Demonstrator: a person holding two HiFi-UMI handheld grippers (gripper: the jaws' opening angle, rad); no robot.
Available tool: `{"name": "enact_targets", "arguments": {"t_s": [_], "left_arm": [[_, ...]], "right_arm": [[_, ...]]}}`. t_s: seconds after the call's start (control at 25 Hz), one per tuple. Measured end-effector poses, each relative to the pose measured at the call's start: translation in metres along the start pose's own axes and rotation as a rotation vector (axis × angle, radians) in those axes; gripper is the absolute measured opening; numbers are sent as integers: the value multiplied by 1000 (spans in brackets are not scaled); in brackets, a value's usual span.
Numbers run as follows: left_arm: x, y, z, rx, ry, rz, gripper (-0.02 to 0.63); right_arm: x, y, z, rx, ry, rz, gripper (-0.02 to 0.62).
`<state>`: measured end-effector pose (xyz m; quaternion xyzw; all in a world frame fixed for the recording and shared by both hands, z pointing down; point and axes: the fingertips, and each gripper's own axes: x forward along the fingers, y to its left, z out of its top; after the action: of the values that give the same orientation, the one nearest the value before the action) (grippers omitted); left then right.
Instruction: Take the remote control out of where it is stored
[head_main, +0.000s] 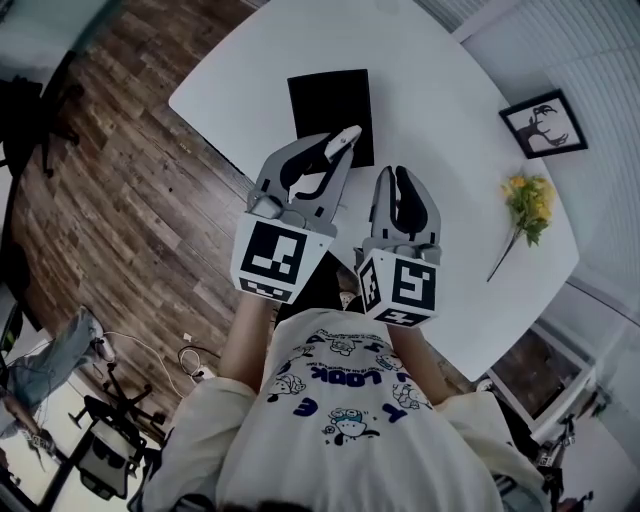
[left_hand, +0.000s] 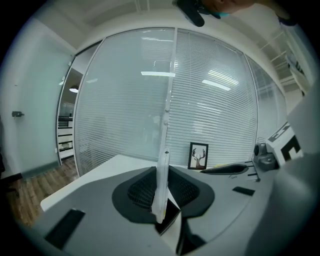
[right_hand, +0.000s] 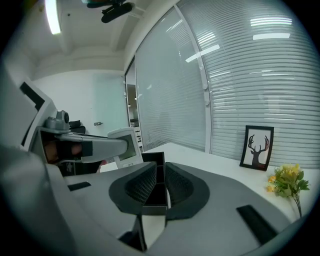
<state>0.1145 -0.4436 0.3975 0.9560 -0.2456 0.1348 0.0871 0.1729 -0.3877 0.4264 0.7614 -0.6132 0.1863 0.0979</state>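
My left gripper (head_main: 335, 150) is shut on a white remote control (head_main: 340, 138) and holds it over the near right part of a black box (head_main: 325, 100) on the white table (head_main: 450, 80). In the left gripper view the remote (left_hand: 161, 185) stands edge-on between the pads. The right gripper view shows its display side (right_hand: 125, 145) just left of the box (right_hand: 159, 159). My right gripper (head_main: 398, 176) hovers right of the box's near corner. Its jaws are only slightly apart with nothing between them, and the box shows through the gap.
A framed deer picture (head_main: 545, 123) leans at the table's far right, with yellow flowers (head_main: 528, 200) lying nearer. The table's left edge drops to a wooden floor (head_main: 120, 200). Glass walls with blinds (left_hand: 210, 100) stand behind the table.
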Motion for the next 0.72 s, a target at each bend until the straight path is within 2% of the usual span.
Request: {"name": "enact_targets", "arguments": {"t_s": [0.36,0.72], "left_arm": [[-36,-12,19,-1,-42,68,78],[-82,-20,11,-29,-48,157,78]], "right_arm": [[-23,11,19,-17,-54,48,67],[-51,34,22,-36,-88,111,67]]}}
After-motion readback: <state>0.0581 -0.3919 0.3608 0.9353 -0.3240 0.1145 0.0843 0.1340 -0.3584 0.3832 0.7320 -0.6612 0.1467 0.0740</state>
